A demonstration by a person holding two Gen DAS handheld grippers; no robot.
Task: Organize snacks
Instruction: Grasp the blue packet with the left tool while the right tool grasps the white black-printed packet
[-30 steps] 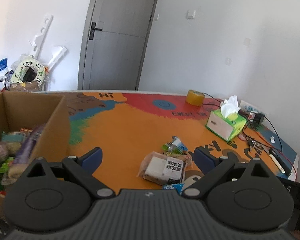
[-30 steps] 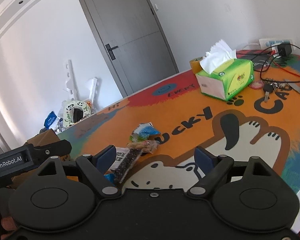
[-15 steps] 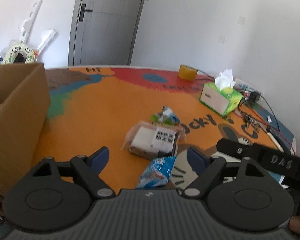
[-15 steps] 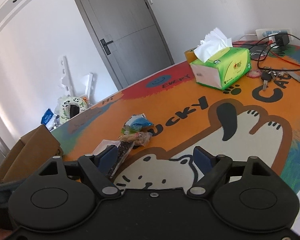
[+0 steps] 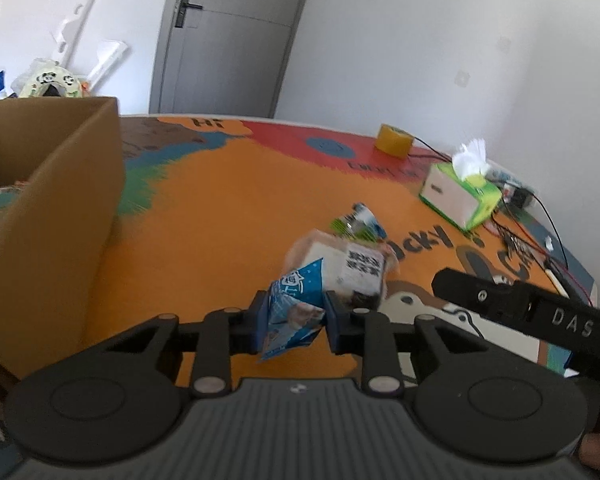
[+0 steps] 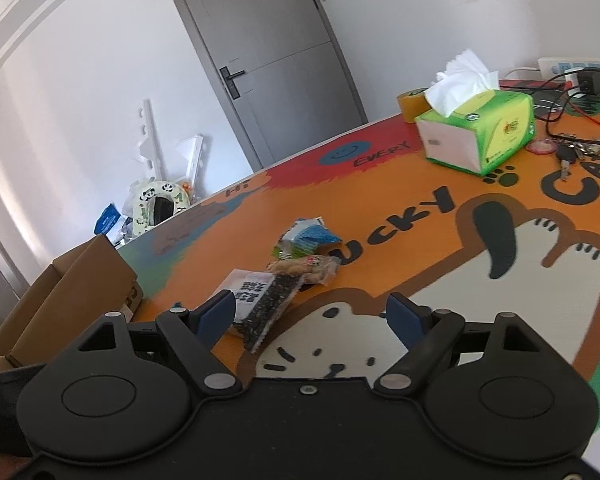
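Observation:
My left gripper [image 5: 296, 322] is shut on a blue snack packet [image 5: 296, 308] and holds it above the orange table mat. Behind it lie a clear-wrapped snack with a white label [image 5: 340, 268] and a small green and blue packet [image 5: 358, 222]. The open cardboard box [image 5: 56, 208] with snacks inside stands at the left. My right gripper [image 6: 312, 316] is open and empty, low over the mat, with the labelled snack [image 6: 260, 300], a brown bar [image 6: 304, 266] and the green and blue packet [image 6: 306, 236] just ahead of its left finger. The box [image 6: 68, 284] shows at the left.
A green tissue box [image 6: 480, 132], a tape roll [image 5: 394, 140], keys [image 6: 568, 152] and cables with a charger [image 6: 588, 80] sit at the table's far right. The right gripper's body [image 5: 540, 316] crosses the left view at the right. A grey door [image 5: 228, 36] is behind.
My left gripper has closed on the blue packet and lifted it off the mat. My right gripper has moved slightly closer to the remaining snacks and stays open.

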